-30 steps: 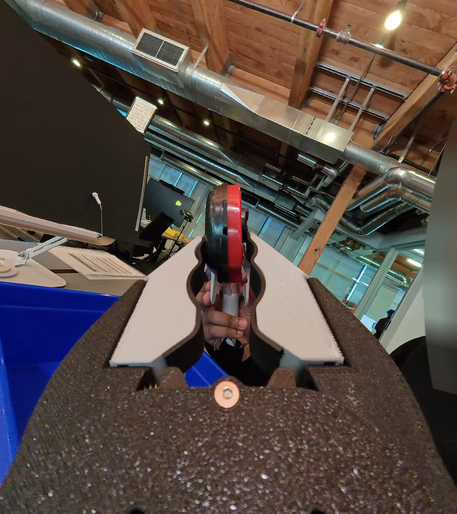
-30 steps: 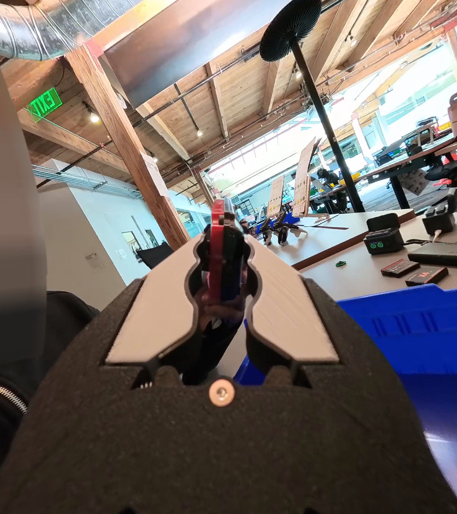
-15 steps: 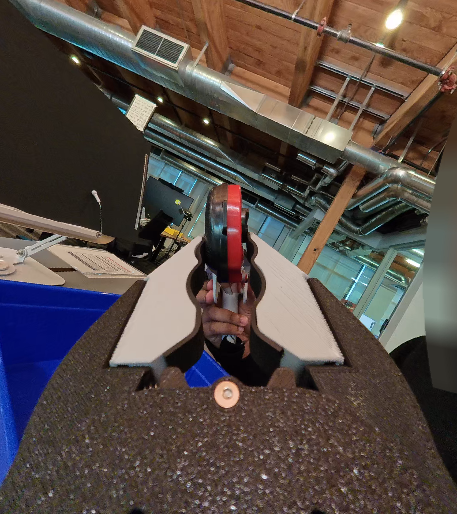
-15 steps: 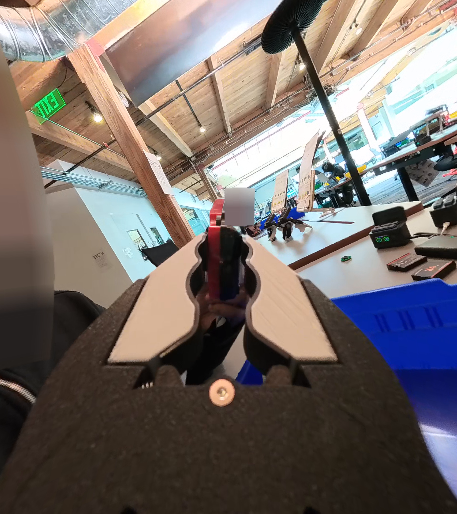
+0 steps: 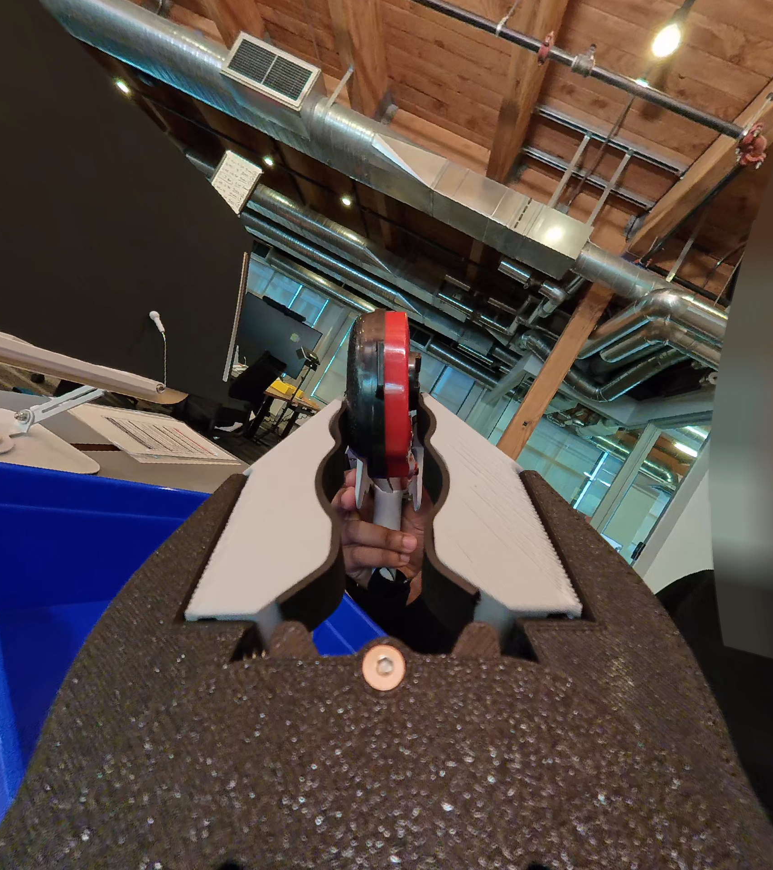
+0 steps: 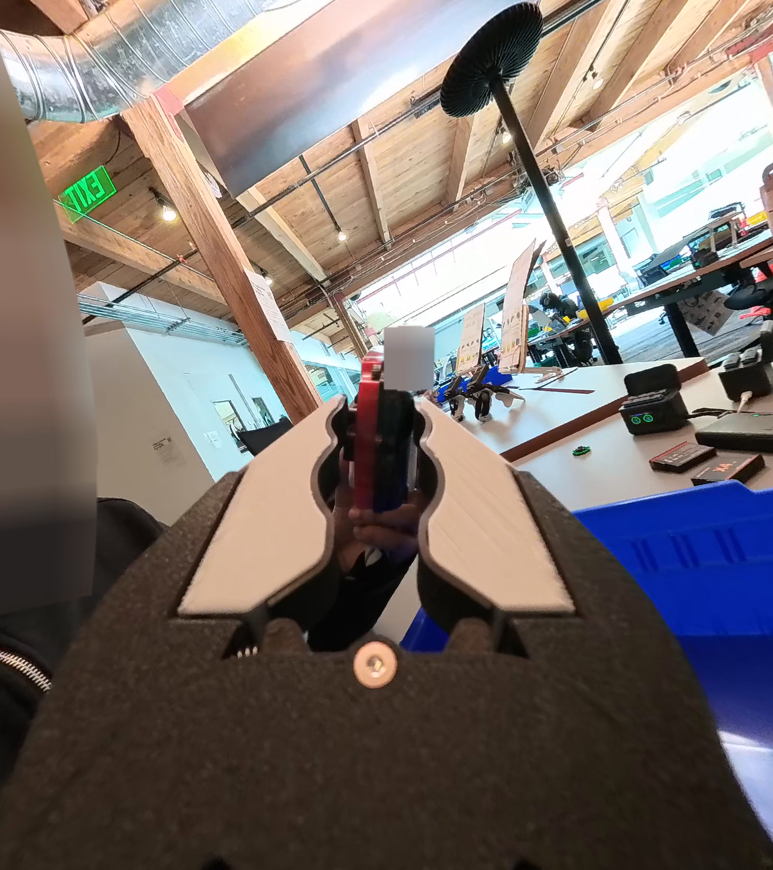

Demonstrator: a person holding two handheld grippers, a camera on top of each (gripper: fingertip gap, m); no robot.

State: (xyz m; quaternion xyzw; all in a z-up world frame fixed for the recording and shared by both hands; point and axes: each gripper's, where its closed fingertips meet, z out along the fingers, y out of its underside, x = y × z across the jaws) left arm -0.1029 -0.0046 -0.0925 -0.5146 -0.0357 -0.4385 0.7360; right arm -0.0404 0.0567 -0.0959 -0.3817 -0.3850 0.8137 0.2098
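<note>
Left tool (image 5: 382, 414) and right tool (image 6: 382, 419) both pinch one red-and-black disc (image 5: 382, 390) between their tips, above the blue bin (image 5: 45, 541).

A timber ceiling (image 5: 446, 84) on heavy wooden posts (image 6: 215, 245) spans an open workshop; silver ducts (image 5: 375, 141) run beneath it; a dark wall (image 5: 69, 212) stands at one side; bright windows (image 6: 657, 197) light long desks (image 6: 686, 282) with office chairs (image 6: 770, 301); a black pole lamp (image 6: 493, 61) rises high.
</note>
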